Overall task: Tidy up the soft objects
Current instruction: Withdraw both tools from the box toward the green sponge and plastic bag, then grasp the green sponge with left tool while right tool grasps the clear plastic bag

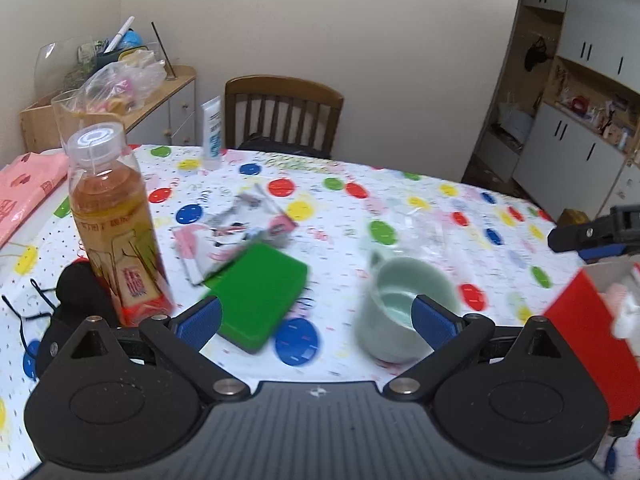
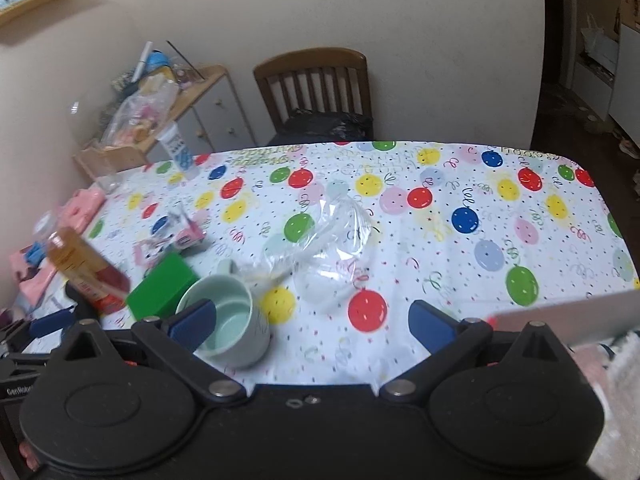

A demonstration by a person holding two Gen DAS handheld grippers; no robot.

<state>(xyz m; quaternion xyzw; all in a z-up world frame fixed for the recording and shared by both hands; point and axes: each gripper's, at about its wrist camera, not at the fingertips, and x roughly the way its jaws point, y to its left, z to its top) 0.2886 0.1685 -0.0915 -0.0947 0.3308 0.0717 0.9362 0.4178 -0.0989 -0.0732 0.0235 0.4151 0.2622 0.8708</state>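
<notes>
Clear plastic bag (image 2: 332, 248) lies ahead of the spread, empty right claw (image 2: 312, 326).

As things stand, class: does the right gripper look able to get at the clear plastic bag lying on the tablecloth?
Probably yes. The right gripper has its jaws open and empty, and the clear plastic bag lies just ahead with bare tablecloth between. Only the pale green mug crowds its left side.

Your worktop (image 2: 460, 248), under a balloon-print cloth, carries a bottle (image 1: 116, 224), green box (image 1: 258, 294), mug (image 1: 400, 304), tube (image 1: 212, 136) and clear bag (image 2: 332, 248).
</notes>
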